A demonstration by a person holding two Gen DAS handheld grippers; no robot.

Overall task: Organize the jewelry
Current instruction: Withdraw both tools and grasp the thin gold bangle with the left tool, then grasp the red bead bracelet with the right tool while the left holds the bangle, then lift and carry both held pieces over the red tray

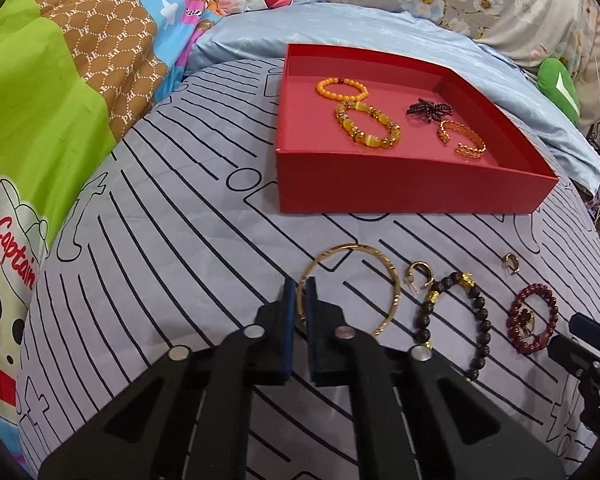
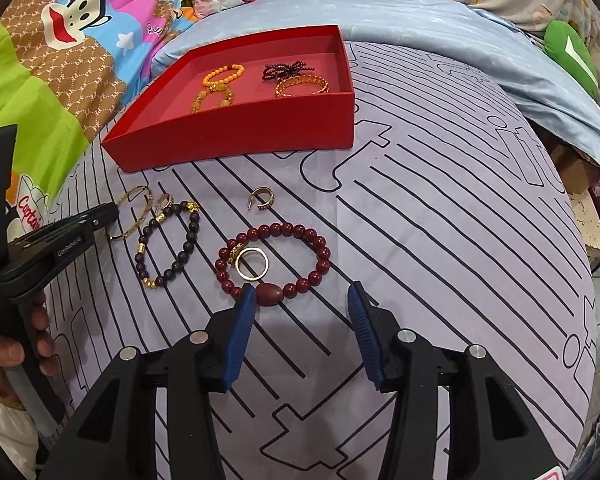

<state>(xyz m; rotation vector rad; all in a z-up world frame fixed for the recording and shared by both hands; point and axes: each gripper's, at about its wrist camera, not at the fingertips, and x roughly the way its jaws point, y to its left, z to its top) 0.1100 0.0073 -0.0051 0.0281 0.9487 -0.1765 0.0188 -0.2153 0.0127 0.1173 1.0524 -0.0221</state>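
My left gripper [image 1: 300, 286] is shut on the near-left rim of a thin gold bangle [image 1: 396, 292], which lies on the striped bedsheet. In the right wrist view this bangle [image 2: 134, 216] shows at the left with the left gripper [image 2: 108, 214] on it. My right gripper [image 2: 301, 292] stands open just in front of a dark red bead bracelet [image 2: 276, 229]. Its left fingertip is at the bracelet's near edge, beside a large oval bead [image 2: 270, 294]. A gold ring [image 2: 252, 264] lies inside the bracelet. The red box [image 1: 380, 184] holds several bracelets.
A dark bead bracelet [image 2: 192, 232] with gold charms lies between the bangle and the red bracelet. Two gold hoop earrings [image 2: 262, 200] [image 2: 164, 202] lie on the sheet before the red box [image 2: 236, 144]. Patterned quilts and pillows ring the bed. A hand [image 2: 4, 356] holds the left gripper.
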